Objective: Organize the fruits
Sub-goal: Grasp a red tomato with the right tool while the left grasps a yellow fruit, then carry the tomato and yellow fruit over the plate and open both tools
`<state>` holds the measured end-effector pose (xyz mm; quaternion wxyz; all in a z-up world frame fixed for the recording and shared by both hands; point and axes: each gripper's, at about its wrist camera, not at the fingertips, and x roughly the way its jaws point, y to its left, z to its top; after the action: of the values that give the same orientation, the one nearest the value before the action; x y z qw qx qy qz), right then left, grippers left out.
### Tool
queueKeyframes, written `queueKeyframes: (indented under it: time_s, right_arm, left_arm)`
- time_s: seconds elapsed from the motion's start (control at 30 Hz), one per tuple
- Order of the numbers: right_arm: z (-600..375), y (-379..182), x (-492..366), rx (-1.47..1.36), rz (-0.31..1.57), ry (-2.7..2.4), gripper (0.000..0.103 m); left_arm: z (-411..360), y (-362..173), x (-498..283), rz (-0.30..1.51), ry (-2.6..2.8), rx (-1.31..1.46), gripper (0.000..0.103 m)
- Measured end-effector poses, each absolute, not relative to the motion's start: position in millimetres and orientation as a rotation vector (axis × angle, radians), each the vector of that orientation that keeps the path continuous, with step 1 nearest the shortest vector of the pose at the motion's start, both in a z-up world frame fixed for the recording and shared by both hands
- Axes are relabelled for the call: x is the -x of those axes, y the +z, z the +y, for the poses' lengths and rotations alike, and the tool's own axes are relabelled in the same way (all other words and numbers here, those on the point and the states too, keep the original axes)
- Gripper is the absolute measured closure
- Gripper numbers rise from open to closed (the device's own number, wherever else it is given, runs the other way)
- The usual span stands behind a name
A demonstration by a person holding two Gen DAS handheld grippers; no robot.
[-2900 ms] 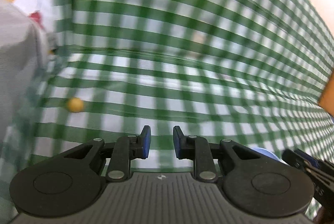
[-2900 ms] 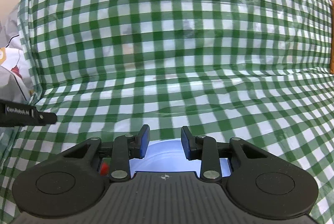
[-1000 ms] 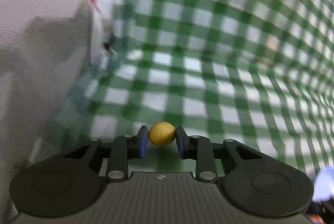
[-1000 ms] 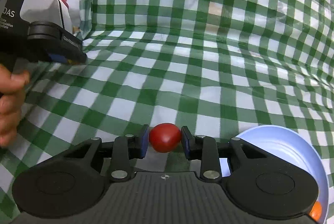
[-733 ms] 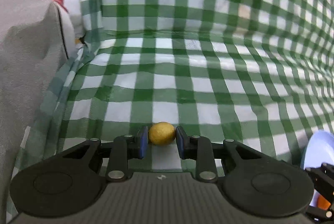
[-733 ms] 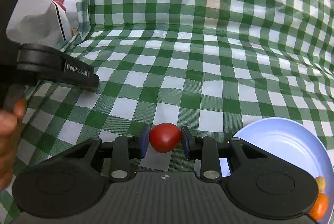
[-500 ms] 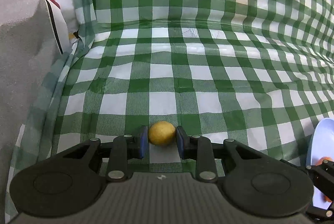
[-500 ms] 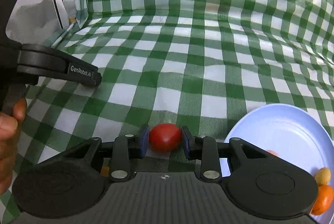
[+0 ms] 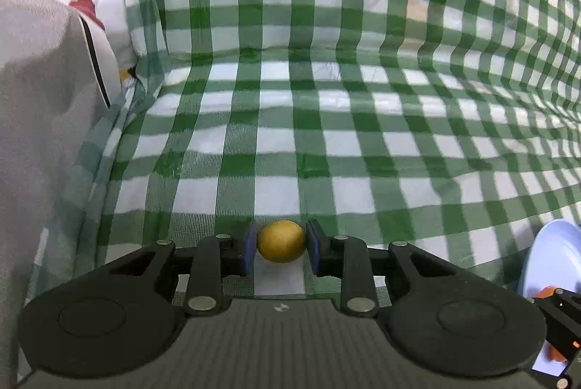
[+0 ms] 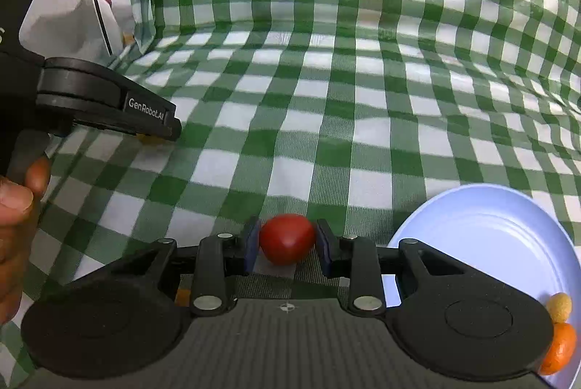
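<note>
Both claws are loaded: the left claw (image 9: 281,245) is closed on a small yellow fruit (image 9: 281,241), the right claw (image 10: 287,245) on a red tomato (image 10: 287,238), each pinched across its widest part between the blue pads (image 10: 251,245) and carried above the bench. Both fruits look light, round and smooth-skinned, so they could roll or squirt out of a slack pinch. The tomato is likely the softer, and I judge a gentle hold across its middle suits it best.

Off the right claw's right side sits the pale blue plate (image 10: 483,229) on the green checked cloth (image 10: 326,120), with an orange fruit (image 10: 561,347) and a small yellowish one (image 10: 559,307) at its near-right rim.

Compared with half a second ago, both grips are unchanged, and the plate shows larger in the right view, its fruits nearer the frame's edge. Three seconds ago both claws were empty.
</note>
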<state>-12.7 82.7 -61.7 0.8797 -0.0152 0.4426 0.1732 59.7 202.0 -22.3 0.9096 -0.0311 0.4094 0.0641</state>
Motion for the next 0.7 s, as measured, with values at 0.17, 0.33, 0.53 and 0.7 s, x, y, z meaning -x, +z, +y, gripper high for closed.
queueKeyframes:
  time_s: [0.17,0.33,0.53,0.7]
  right_arm:
    - [75,-45,17,0.012,0.880,0.356,0.069]
    - [61,-25,23,-0.001,0.840,0.346,0.069]
    - [40,-1,33,-0.003,0.788,0.331,0.069]
    - [23,17,38,-0.003,0.757,0.315,0.069]
  left_arm:
    - [197,-3,-54,0.817,0.136,0.066,0.071]
    - [184,16,-47,0.785,0.132,0.057,0.071]
    - [166,37,-38,0.741,0.120,0.043,0.071]
    - [148,52,-26,0.704,0.111,0.024,0.071]
